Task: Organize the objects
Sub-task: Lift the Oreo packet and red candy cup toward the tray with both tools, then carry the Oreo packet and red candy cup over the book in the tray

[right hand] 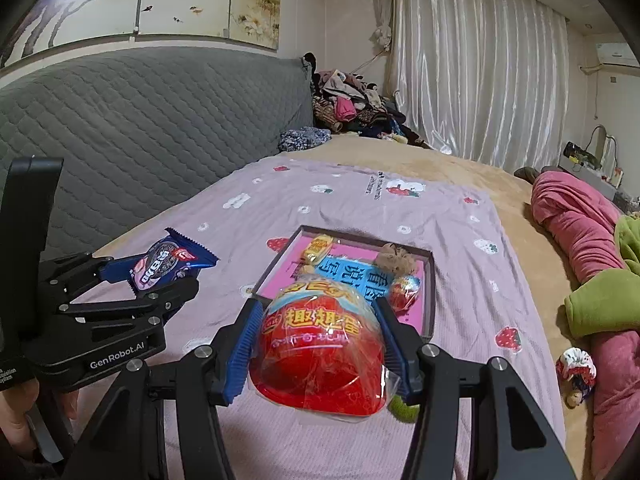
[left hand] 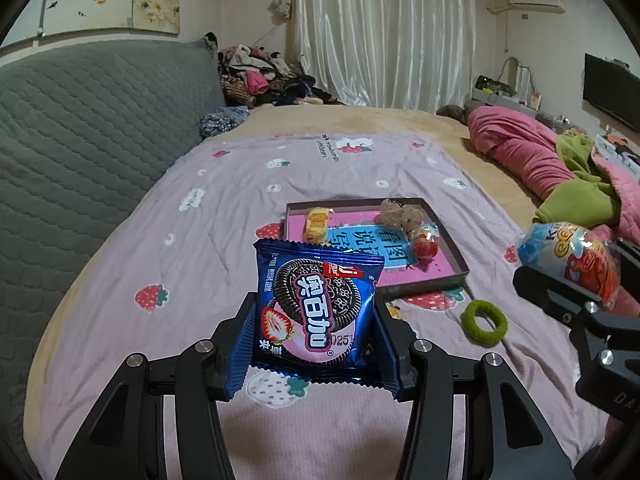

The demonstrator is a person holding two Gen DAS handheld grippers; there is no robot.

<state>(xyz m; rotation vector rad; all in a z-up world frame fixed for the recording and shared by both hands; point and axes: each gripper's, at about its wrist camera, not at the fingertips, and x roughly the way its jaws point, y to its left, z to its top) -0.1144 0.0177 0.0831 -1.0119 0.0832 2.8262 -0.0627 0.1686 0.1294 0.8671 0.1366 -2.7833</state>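
Our left gripper has its jaws clamped on the side edges of a blue foil cookie packet printed with a dark sandwich biscuit and a strawberry, held face-on and clear of the bed. Our right gripper has its jaws pressed on the flanks of a red plastic egg-shaped toy capsule in a clear crinkly wrapper, likewise lifted. Outward from both, the shallow grey-walled cardboard tray with a pink and blue printed floor lies at about twelve o'clock from the right jaws and about one o'clock from the left, resting on the pale lilac strawberry-print blanket. It already holds a small yellow wrapped sweet, a beige fluffy hair tie and a smaller red capsule. We judge the right hand nearer to the tray, its near wall just past the capsule's tip, so that load probably goes in first; the tray's open floor runs straight ahead. A green fuzzy hair ring lies on the blanket at about five o'clock from the tray, still outside it.
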